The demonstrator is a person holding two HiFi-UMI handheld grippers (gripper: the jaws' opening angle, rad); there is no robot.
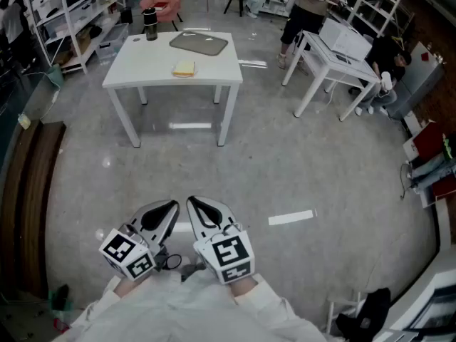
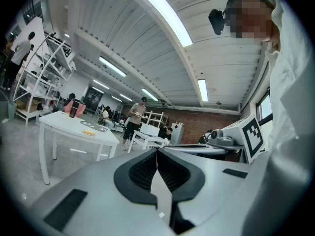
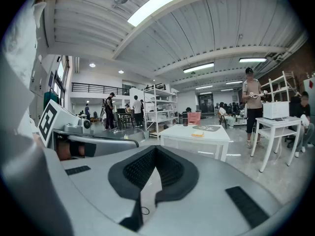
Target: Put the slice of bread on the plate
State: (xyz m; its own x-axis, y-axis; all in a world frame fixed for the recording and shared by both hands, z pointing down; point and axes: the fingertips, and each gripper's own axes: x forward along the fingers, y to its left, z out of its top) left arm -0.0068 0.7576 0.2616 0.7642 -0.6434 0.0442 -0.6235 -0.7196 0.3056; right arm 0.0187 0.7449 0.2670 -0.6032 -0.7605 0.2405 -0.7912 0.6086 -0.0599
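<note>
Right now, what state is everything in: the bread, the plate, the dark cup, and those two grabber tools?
slice of bread: lying flat on the white table, not on the plate.
plate: empty, apart from the bread.
dark cup: upright near the table's corner.
left gripper: jaws shut, empty.
right gripper: jaws shut, empty.

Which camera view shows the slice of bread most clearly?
The head view: it looks down on the slice of bread, flat on the white table. Both gripper views show it only edge-on, as a small distant yellow patch.
</note>
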